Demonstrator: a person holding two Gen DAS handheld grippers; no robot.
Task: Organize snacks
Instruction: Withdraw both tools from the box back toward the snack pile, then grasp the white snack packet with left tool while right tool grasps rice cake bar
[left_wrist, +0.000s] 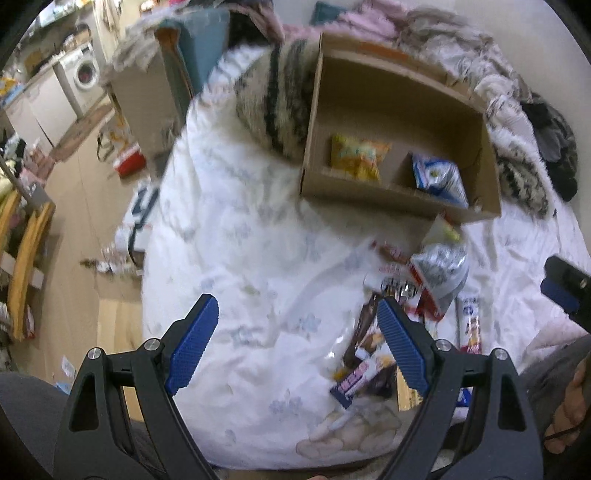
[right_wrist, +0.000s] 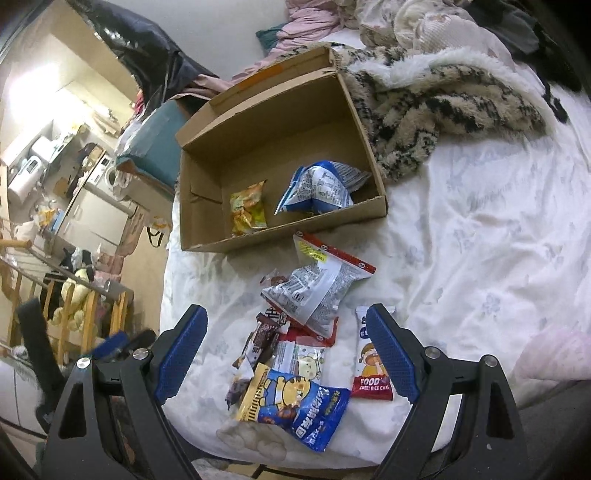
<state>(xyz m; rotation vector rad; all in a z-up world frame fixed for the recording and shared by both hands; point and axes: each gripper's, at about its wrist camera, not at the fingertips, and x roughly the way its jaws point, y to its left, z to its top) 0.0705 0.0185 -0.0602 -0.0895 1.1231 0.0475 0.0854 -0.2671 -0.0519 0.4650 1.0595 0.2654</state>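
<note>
White bedding printed with pale flowers covers the bed (right_wrist: 480, 229), with a striped fuzzy blanket (right_wrist: 424, 110) bunched at the upper right of the right wrist view. On the bedding sits an open cardboard box (right_wrist: 280, 236), already holding a yellow packet (right_wrist: 248, 212) and a blue-and-white bag (right_wrist: 317, 188). Below it, in the lower middle of the frame, lies the loose heap of snacks: a silver bag with red trim (right_wrist: 317, 291), a brown chocolate bar (right_wrist: 264, 338), a blue tiger-print pack (right_wrist: 295, 410) and a rice cake bar (right_wrist: 369, 365).

Both tools are empty. The right gripper (right_wrist: 286, 354) has its fingers spread wide over the heap, and the left gripper (left_wrist: 297, 343) is equally wide, over bare bedding at the heap's left edge.

The step appears to be picking the next snack. It would go best to single out one packet, probably the tiger-print pack lying on top, straddle its narrow side and close on the body rather than a crinkly seam, so neighbours are not dragged along. The soft bedding will give, so press down gently.
</note>
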